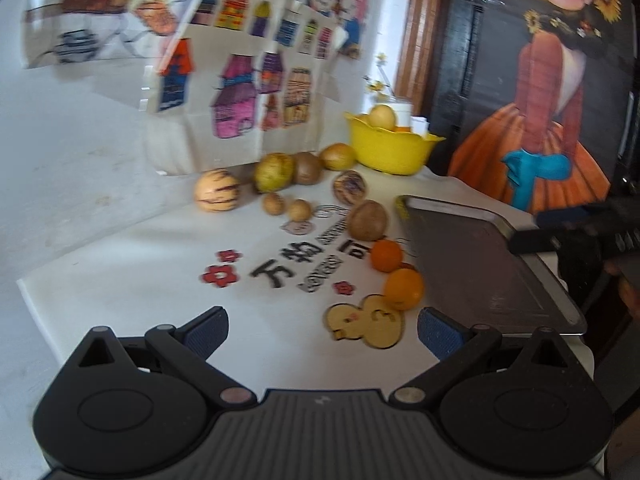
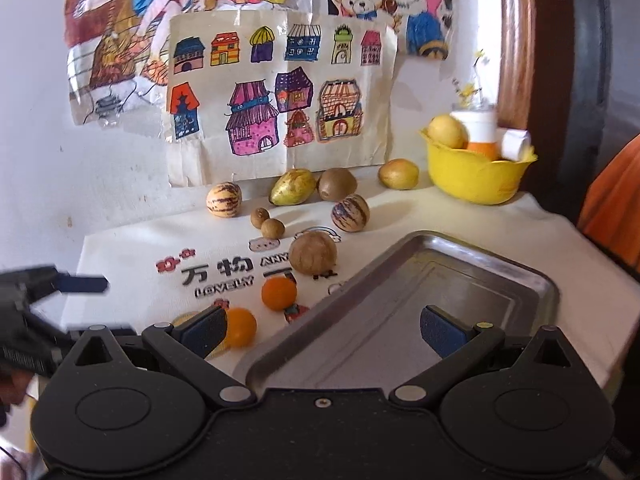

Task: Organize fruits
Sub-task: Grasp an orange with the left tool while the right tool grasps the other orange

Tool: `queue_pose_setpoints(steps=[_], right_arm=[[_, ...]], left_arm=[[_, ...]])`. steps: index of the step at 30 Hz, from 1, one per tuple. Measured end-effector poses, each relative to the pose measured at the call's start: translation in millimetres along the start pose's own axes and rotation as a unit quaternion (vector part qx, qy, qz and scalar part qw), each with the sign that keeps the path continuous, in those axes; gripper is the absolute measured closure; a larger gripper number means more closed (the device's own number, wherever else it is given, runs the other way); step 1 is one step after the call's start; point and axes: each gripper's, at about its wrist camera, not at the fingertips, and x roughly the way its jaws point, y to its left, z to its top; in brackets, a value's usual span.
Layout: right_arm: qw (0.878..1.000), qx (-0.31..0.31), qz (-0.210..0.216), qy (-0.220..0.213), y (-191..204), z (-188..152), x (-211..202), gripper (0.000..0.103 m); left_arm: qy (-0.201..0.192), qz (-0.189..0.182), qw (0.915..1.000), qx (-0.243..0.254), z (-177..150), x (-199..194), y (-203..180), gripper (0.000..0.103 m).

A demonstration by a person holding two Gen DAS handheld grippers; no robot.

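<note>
Several fruits lie loose on a white printed cloth (image 1: 160, 280): two small oranges (image 1: 404, 288) (image 2: 279, 293), a brown round fruit (image 1: 367, 220) (image 2: 313, 253), two striped melons (image 1: 217, 190) (image 2: 350, 213), a green mango (image 2: 292, 186) and two tiny longans (image 2: 272, 228). A metal tray (image 1: 472, 264) (image 2: 440, 280) sits empty on the right. My left gripper (image 1: 322, 330) hovers open above the cloth, short of the oranges. My right gripper (image 2: 322, 330) is open over the tray's near corner, and the nearest orange (image 2: 240, 327) lies beside its left finger.
A yellow bowl (image 1: 390, 148) (image 2: 476, 176) at the back right holds a yellow fruit and white cups. Children's drawings (image 2: 280, 96) lean against the white wall behind the fruit. A painted dark panel (image 1: 540, 100) stands at the right. The left gripper (image 2: 60, 286) shows at the right view's left edge.
</note>
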Motion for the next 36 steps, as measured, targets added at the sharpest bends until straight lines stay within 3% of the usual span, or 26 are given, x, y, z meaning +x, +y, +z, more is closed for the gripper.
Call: queue_pose_setpoints(steps=[6, 11, 21, 36], right_arm=[[0.999, 0.021, 0.043, 0.025, -15.4, 27.0, 36.7, 0.001], [0.994, 0.048, 0.079, 0.052, -18.7, 37.5, 70.6, 0.009], [0.987, 0.054, 0.114, 0.098, -7.9, 37.8, 111.6, 0.041], [0.979, 0.07, 0.123, 0.147, -4.9, 30.0, 139.9, 0.065]], left_arm=[[0.016, -0.029, 0.9994, 0.011, 7.2, 21.3, -16.3, 0.0], [0.022, -0.03, 0.9991, 0.02, 12.0, 35.5, -30.1, 0.002], [0.045, -0.043, 0.998, 0.014, 20.1, 59.4, -38.8, 0.026], [0.071, -0.06, 0.9953, -0.027, 23.7, 78.0, -32.2, 0.055]])
